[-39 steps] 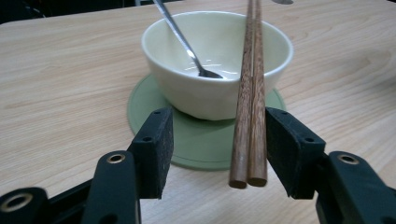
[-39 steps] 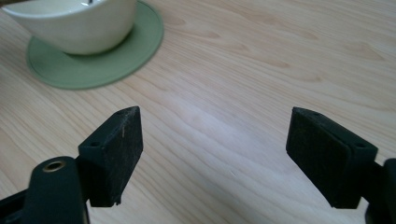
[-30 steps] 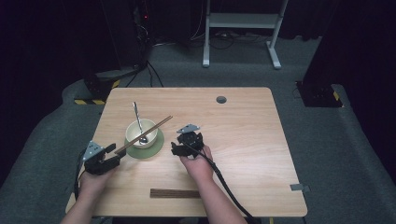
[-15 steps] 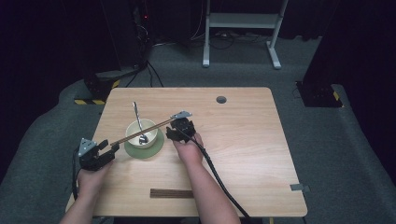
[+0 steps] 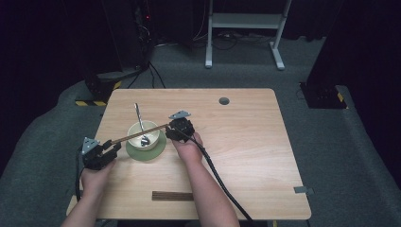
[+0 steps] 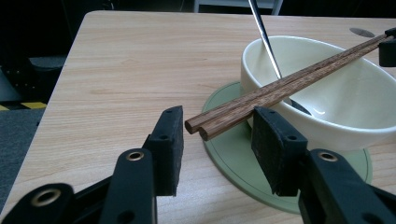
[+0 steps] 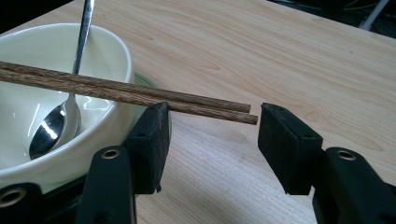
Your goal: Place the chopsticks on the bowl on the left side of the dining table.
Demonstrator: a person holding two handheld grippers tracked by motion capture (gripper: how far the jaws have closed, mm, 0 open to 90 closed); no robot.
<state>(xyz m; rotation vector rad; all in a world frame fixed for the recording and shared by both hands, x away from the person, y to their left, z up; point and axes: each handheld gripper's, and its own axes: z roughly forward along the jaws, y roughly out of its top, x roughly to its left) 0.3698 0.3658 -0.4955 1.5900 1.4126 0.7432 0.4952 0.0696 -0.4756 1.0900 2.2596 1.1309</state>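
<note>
Chopsticks (image 5: 140, 134): a brown wooden pair laid across the rim of the bowl (image 5: 137, 132), one end between the jaws of the left gripper (image 5: 112, 147), the other between the jaws of the right gripper (image 5: 171, 130).
Left gripper: jaws apart — pads beside the stick ends, not clamped.
Right gripper: jaws spread wide, tips in the gap.
Around: cream bowl on a green saucer (image 5: 158, 148), a metal spoon (image 5: 141, 126) leaning inside, on the table (image 5: 246, 142).
Near edge: another dark chopstick bundle (image 5: 172, 195), well apart.
Look: square-cut ends, grainy wood.
</note>
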